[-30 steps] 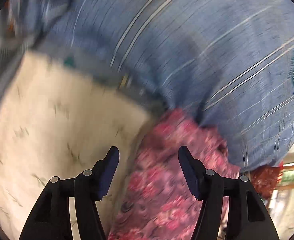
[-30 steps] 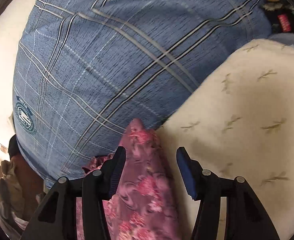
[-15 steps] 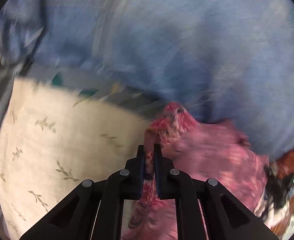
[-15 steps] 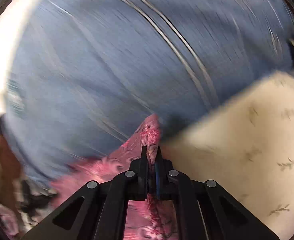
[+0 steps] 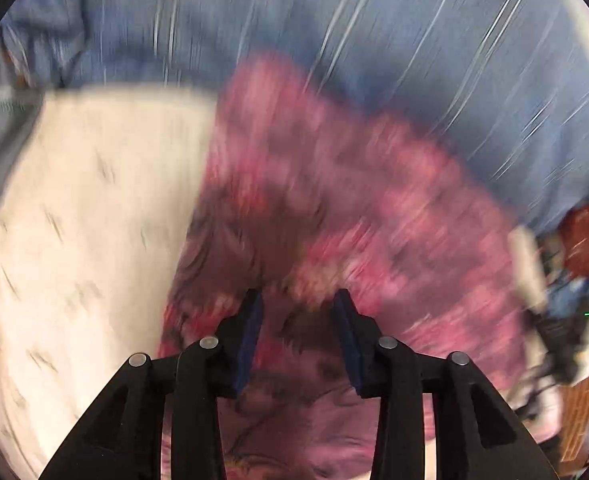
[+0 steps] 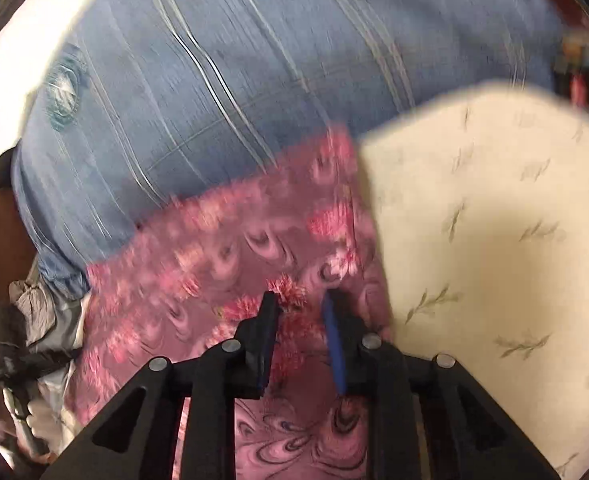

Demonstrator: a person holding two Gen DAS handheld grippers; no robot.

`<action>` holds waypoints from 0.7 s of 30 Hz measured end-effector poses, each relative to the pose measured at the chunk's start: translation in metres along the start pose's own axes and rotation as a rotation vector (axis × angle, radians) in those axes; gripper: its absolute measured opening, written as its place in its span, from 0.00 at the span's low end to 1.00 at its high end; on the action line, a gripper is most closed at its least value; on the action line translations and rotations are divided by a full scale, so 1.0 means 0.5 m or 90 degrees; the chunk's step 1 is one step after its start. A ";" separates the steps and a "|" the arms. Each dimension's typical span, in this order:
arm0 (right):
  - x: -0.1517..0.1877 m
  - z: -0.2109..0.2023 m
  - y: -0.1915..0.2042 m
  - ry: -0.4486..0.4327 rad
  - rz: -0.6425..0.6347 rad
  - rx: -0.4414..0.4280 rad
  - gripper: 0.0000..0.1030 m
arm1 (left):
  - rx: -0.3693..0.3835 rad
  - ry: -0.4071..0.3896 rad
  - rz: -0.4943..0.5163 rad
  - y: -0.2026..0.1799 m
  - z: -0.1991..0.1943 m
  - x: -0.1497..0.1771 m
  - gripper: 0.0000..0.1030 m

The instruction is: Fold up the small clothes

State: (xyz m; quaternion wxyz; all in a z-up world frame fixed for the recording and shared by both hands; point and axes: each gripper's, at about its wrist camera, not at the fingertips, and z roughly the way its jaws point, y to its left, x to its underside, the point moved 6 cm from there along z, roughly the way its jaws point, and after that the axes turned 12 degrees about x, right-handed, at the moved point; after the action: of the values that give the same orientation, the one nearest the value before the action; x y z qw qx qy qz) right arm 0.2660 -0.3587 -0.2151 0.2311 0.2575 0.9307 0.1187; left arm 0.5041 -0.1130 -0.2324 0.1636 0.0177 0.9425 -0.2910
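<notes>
A pink floral garment (image 5: 334, 200) lies spread over a cream leaf-print cloth (image 5: 94, 220) and a blue plaid bedsheet (image 5: 414, 40). My left gripper (image 5: 298, 300) is open just above the pink garment, with its jaws apart and nothing between them. In the right wrist view the same pink garment (image 6: 214, 260) lies beside the cream cloth (image 6: 494, 220). My right gripper (image 6: 300, 300) is open over the garment's edge, with a small gap between its pads. Both views are blurred by motion.
The blue plaid bedsheet (image 6: 254, 60) fills the far side. Crumpled clothes and dark clutter lie at the bed's edge in the left wrist view (image 5: 574, 300) and in the right wrist view (image 6: 26, 320).
Both grippers shut on the pink garment's edge half a second ago, drew it across, and now stand open. The garment now lies wider and flatter over the cream cloth and sheet.
</notes>
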 end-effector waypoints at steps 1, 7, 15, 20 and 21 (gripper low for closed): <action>0.004 -0.009 -0.001 0.016 0.005 0.018 0.23 | -0.018 -0.020 0.015 -0.015 0.000 0.000 0.30; 0.078 -0.137 0.008 -0.052 -0.049 0.051 0.43 | 0.026 -0.038 0.008 -0.069 -0.076 0.057 0.51; 0.176 -0.116 -0.005 -0.065 -0.140 0.199 0.82 | 0.021 -0.053 -0.042 -0.003 -0.090 0.151 0.59; 0.182 -0.101 0.012 -0.068 -0.138 0.217 0.92 | 0.001 -0.058 -0.009 -0.031 -0.066 0.166 0.70; 0.180 -0.097 0.011 -0.064 -0.134 0.216 0.95 | -0.007 -0.062 -0.004 -0.037 -0.061 0.168 0.71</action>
State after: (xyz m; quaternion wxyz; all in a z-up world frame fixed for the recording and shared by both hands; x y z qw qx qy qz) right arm 0.1760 -0.3107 -0.2046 0.2418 0.1997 0.9464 -0.0777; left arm 0.4134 -0.1166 -0.2256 0.2086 -0.0004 0.9349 -0.2871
